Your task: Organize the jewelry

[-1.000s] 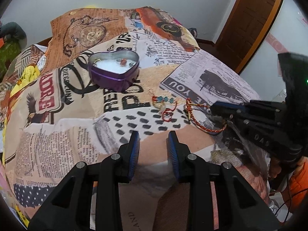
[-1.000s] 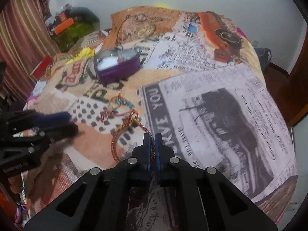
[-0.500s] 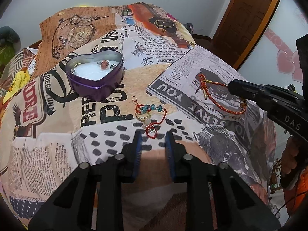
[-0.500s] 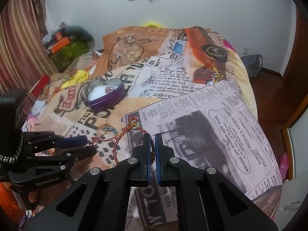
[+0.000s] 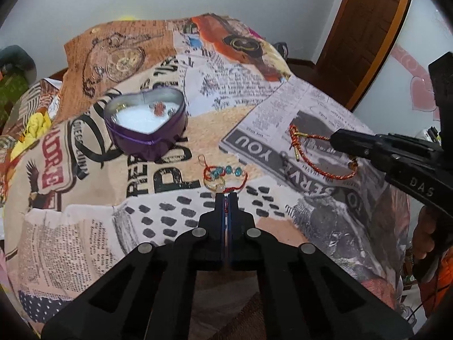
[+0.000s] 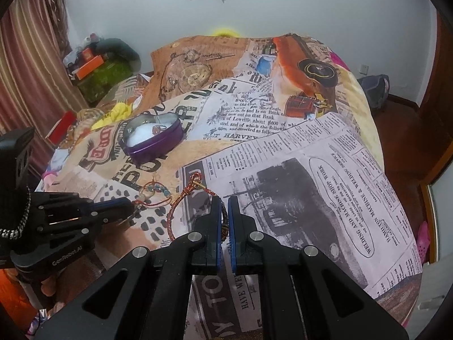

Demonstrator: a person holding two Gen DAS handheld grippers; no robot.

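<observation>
A purple heart-shaped tin (image 5: 147, 138) (image 6: 158, 144) with white padding and a small ring stands on the printed bedcover. In front of it lies a red-thread bracelet with turquoise beads (image 5: 226, 171) (image 6: 155, 189), with a gold ring beside it. My left gripper (image 5: 226, 198) (image 6: 132, 205) is shut on the bracelet's red thread at its near end. A braided red-and-gold cord bracelet (image 5: 322, 167) (image 6: 181, 198) hangs just above the newspaper print. My right gripper (image 6: 223, 212) (image 5: 335, 140) is shut on that cord.
The bedcover (image 6: 311, 170) drops off at the right towards a wooden floor and door (image 5: 368, 28). Clothes and boxes (image 6: 96, 68) are piled at the far left by a striped curtain. A hand (image 5: 424, 232) holds the right tool.
My left jaws went from wide apart to shut on the beaded bracelet's thread. The right gripper carried the cord bracelet off to the right, away from the beaded one.
</observation>
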